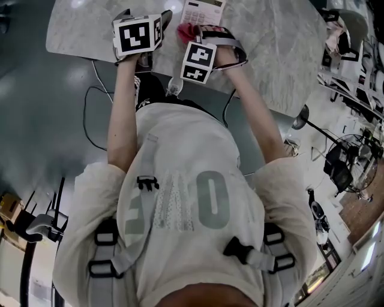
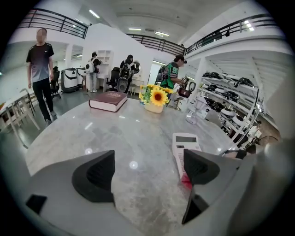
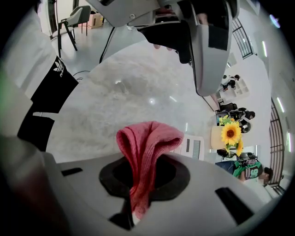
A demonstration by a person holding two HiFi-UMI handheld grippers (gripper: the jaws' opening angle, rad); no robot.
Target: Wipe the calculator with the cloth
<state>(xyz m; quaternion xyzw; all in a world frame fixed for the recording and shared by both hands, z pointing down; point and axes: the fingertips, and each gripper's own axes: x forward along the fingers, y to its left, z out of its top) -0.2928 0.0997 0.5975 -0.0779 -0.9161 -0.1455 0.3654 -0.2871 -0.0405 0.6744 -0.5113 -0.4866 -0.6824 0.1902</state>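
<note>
well, left gripper (image 2: pixel 147 162) has its jaws wide apart w/ nothing btwn them but bare marble; it's held over the table (image 1: pixel 273 51) just left of the calculator (image 2: pixel 185 144). right gripper (image 3: pixel 143 176) has its jaws closed on the cloth (image 3: pixel 148 140), a pink-red knit fold that stands up out of the pads in a loop, w/ a tail hanging down btwn them. in the head view the cloth (image 1: pixel 186 31) sits at the calculator's (image 1: pixel 203 11) near left corner, but whether it touches the keys can't be told: the marker cube and gripper body cover that spot. the calculator lies flat on the marble, display end away from the person; its far end is cut off by the top edge of the head view, its near right part is hidden behind the left gripper's right jaw in the left gripper view, and in the right gripper view only a strip w/ the display (image 3: pixel 194 146) shows past the cloth. from the left gripper view just a red sliver of cloth (image 2: pixel 185 180) peeks out beside that jaw. keys too small to read. farther back on the table are a dark red book (image 2: pixel 108 100) and a pot of sunflowers (image 2: pixel 156 97), well apart from the calculator. bkgd people are small and blurry.
</note>
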